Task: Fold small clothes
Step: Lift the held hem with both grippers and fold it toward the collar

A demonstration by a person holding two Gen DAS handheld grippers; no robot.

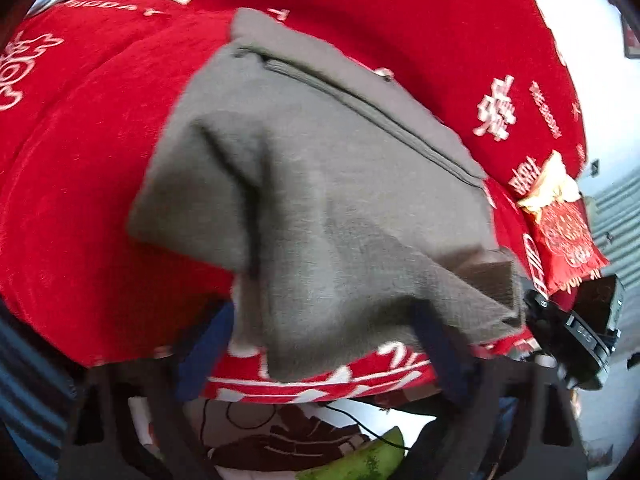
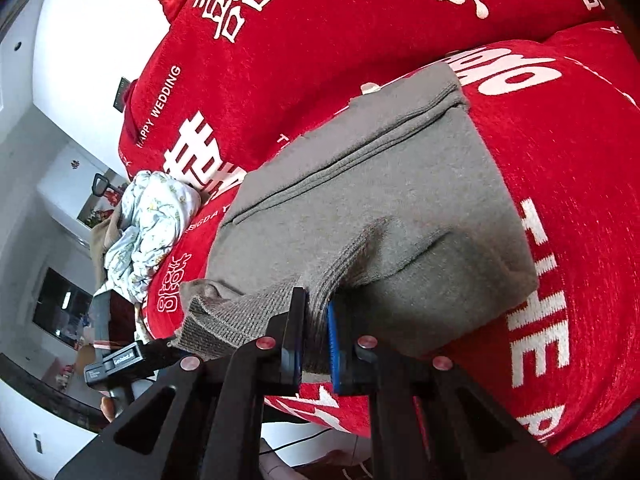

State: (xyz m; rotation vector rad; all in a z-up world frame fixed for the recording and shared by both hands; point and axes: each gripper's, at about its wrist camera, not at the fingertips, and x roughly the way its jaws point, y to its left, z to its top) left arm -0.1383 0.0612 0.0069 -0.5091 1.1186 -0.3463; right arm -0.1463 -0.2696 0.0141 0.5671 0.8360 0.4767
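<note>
Grey garment (image 2: 360, 216) lies centre frame on the red sofa cover (image 2: 320, 60), partly folded, seam running diagonally. Right gripper (image 2: 316, 340), bottom centre of right view, is clamped on the garment's ribbed hem, cloth pinched btwn its blue pads (image 2: 332, 344). Left gripper (image 1: 320, 344), bottom of left view, has fingers spread wide w/ the grey garment's (image 1: 312, 184) edge draped over and btwn them; can't tell if it grips. Crumpled floral cloth (image 2: 144, 224) at mid-left; red snack bag (image 1: 560, 224) at right edge.

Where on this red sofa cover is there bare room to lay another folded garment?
Bare red cover lies right of the grey garment, and more on its other side. Crowded: the floral bundle at one end, the red snack packet near the other.
</note>
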